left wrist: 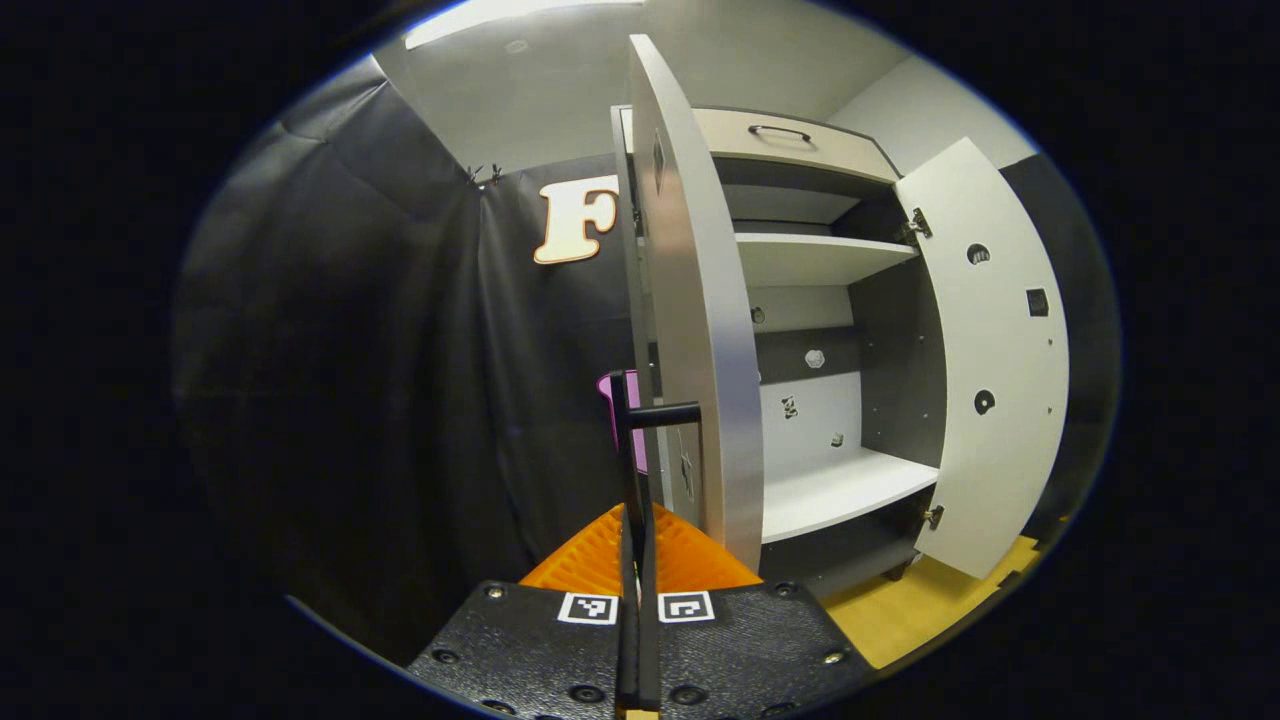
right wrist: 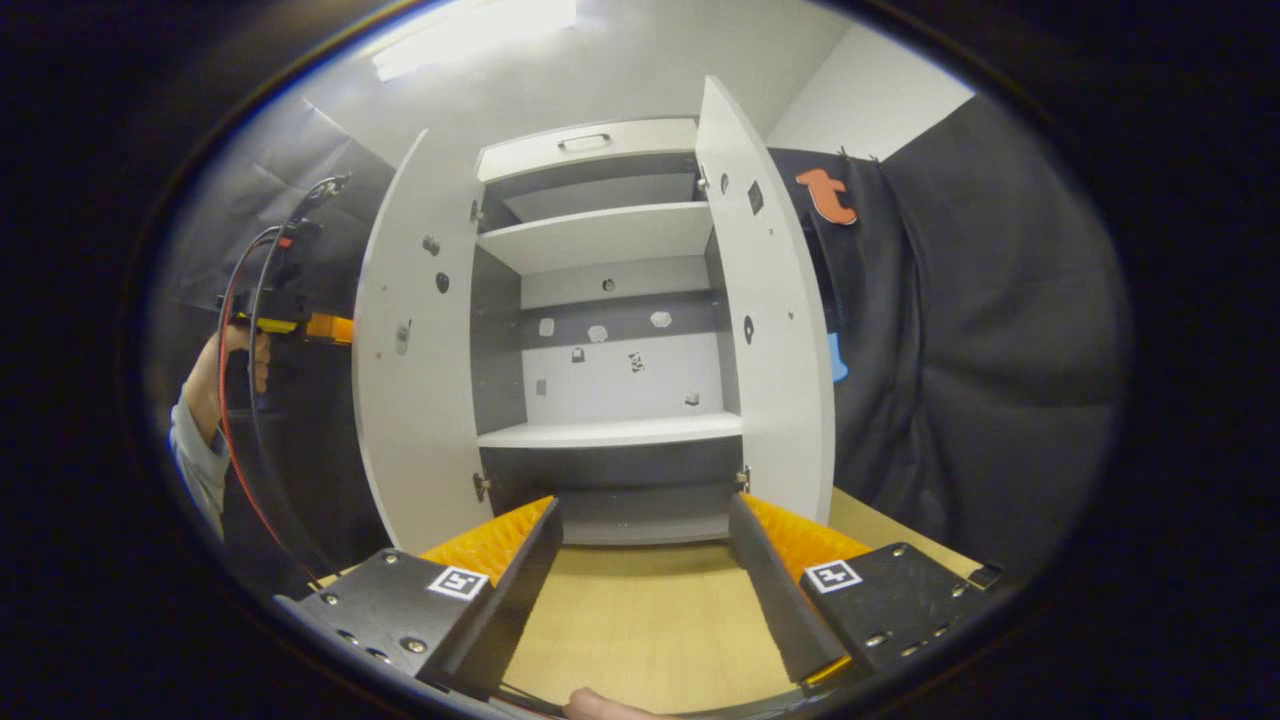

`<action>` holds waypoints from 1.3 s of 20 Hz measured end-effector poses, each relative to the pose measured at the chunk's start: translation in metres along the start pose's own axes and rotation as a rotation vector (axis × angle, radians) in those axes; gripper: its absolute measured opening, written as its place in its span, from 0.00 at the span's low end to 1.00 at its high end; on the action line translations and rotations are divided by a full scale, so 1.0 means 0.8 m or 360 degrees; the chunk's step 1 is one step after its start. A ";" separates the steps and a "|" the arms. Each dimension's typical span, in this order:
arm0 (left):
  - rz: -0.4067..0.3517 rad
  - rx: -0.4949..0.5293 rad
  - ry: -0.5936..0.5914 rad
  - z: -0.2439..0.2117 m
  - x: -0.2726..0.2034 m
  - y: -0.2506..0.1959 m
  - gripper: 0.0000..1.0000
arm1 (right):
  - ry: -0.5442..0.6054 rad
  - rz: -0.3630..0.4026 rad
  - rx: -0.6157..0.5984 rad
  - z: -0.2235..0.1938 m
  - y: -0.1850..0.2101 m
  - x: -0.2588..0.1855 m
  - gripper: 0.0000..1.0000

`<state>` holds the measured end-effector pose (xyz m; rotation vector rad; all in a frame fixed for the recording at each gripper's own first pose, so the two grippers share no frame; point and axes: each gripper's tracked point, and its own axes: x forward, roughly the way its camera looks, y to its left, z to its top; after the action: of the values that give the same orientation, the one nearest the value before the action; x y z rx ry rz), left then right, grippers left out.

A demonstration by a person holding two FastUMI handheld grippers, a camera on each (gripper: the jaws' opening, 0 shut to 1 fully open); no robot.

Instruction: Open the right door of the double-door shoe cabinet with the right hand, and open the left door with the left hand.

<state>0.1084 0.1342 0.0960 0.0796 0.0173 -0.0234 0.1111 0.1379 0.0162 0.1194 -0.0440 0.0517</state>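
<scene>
Both doors of the shoe cabinet (right wrist: pixel 610 330) look open already, so the task seems nearly done, w/ maybe only the release left. The right door (right wrist: pixel 765 300) is swung wide and the right gripper (right wrist: pixel 645 590) hangs back from it over the wood floor (right wrist: pixel 640 620), fingers spread apart, holding nothing. The left door (left wrist: pixel 700 330) stands edge-on in the left gripper view, approx. perpendicular to the cabinet front, and the left gripper (left wrist: pixel 637 560) has its fingers pressed together around the black bar handle (left wrist: pixel 640 420), so I'd judge it just needs to let go.
</scene>
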 end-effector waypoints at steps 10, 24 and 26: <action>-0.0058 -0.0082 0.0057 -0.020 -0.044 -0.014 0.08 | 0.0009 -0.0045 0.0069 -0.002 -0.014 -0.002 0.99; 0.0133 -0.0051 -0.0018 -0.039 -0.126 -0.045 0.86 | -0.0046 -0.0002 -0.0016 0.020 0.004 -0.008 0.99; 0.0123 -0.0062 -0.0025 -0.042 -0.129 -0.057 0.87 | -0.0054 -0.0003 -0.0022 0.023 0.003 -0.009 0.99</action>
<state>0.0035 0.0940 0.0611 0.0413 -0.0012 0.0537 0.1032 0.1377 0.0342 0.1063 -0.0779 0.0477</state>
